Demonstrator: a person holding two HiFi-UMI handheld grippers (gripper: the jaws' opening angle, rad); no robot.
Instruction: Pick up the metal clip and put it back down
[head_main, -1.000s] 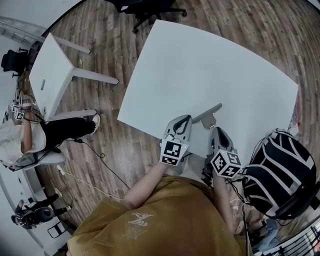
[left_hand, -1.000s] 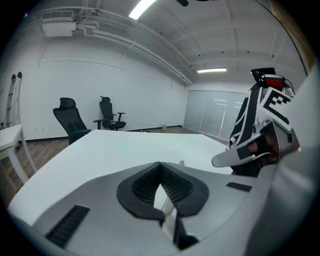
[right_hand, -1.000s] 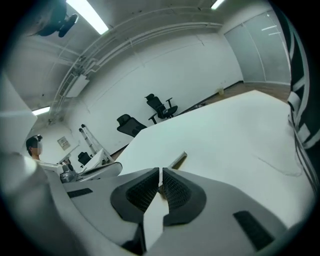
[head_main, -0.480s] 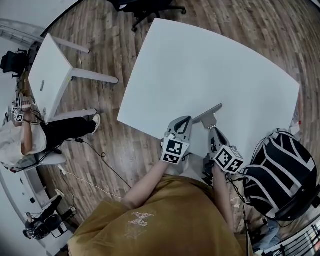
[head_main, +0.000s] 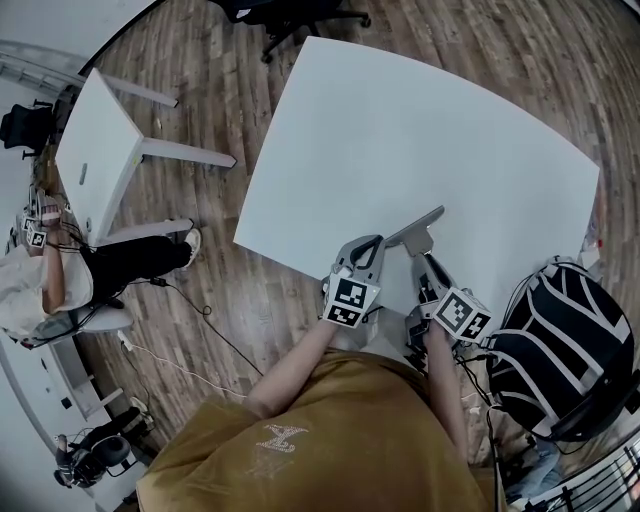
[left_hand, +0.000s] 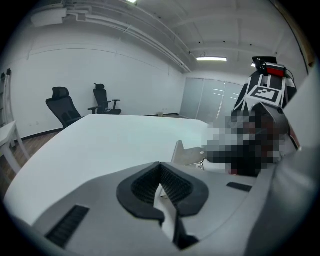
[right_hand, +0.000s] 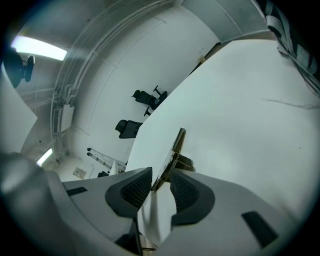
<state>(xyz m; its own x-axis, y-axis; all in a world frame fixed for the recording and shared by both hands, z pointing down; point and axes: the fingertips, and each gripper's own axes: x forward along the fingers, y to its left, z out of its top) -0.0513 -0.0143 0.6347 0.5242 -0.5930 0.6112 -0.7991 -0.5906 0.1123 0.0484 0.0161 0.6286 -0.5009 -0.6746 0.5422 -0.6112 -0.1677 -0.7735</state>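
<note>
A wooden floor (head_main: 200, 60) surrounds a large white table (head_main: 420, 130), seen from above the person working at its near edge. To the left stands a smaller white table (head_main: 95, 150), and beside it sits a second person (head_main: 60, 270) in dark trousers. A black-and-white striped bag (head_main: 565, 340) rests at the worker's right, just off the big table's corner. A black office chair (head_main: 290, 15) stands at the table's far side.

The worker, in a mustard shirt, holds 2 grippers close together over the near edge. The left gripper (head_main: 372, 240) hovers just beside the clip with its 2 ribbed pads pressed together and nothing between them. The right gripper (head_main: 425, 262) points along the clip from the near side. Its jaws stand apart and straddle the clip's near end. The plate lies close against 1 pad, and a gap shows on the other side.

The metal clip (head_main: 418, 230), a flat grey plate with a small lever, lies near the table's front edge, angled away toward the right, with its near end between the right gripper's jaws.
</note>
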